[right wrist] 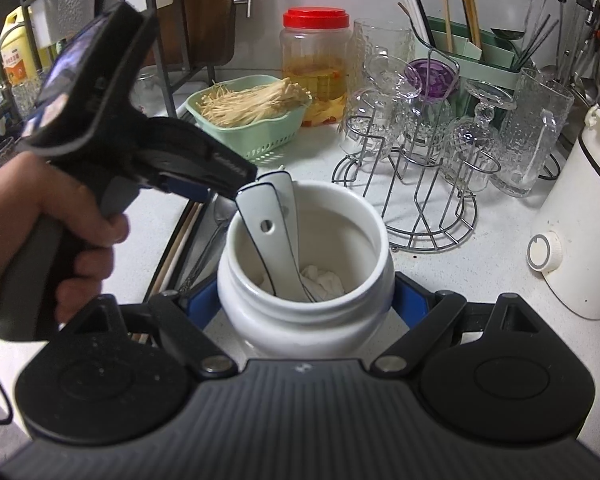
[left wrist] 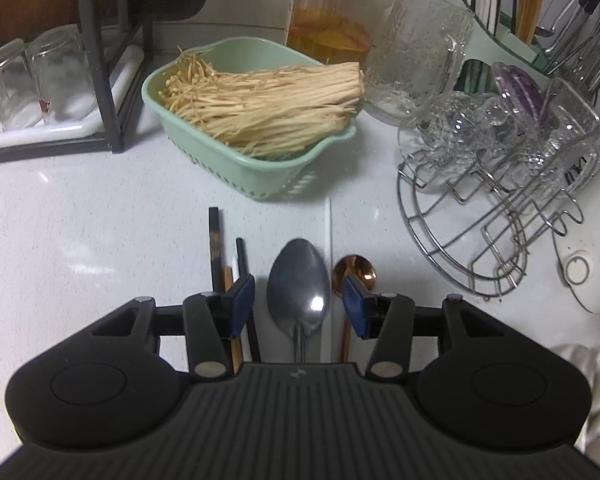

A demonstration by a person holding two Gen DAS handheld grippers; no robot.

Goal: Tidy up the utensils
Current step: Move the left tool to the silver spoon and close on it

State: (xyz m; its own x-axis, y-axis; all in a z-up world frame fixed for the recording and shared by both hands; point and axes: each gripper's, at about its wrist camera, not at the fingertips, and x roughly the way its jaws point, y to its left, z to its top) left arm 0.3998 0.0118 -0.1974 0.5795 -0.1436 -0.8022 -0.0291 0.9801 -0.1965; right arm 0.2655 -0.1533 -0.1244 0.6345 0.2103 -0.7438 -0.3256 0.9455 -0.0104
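Two metal spoons lie on the counter, one silver spoon (left wrist: 299, 280) and one copper spoon (left wrist: 356, 268). Two white ladles (right wrist: 268, 220) stand in one white jar (right wrist: 306, 280). One green basket (left wrist: 236, 160) and one red-lidded jar (left wrist: 340, 12) stand behind.

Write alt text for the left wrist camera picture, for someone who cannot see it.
The left tool hangs open over a steel spoon lying on a white counter, with chopsticks and a copper spoon either side. Behind sit a green basket of enoki mushrooms and a glass rack.

Green basket (left wrist: 204, 148) of enoki mushrooms (left wrist: 268, 108) at 12 o'clock, red-lidded jar (left wrist: 336, 12) behind it, wire rack (left wrist: 480, 216) with glassware at 2 o'clock.
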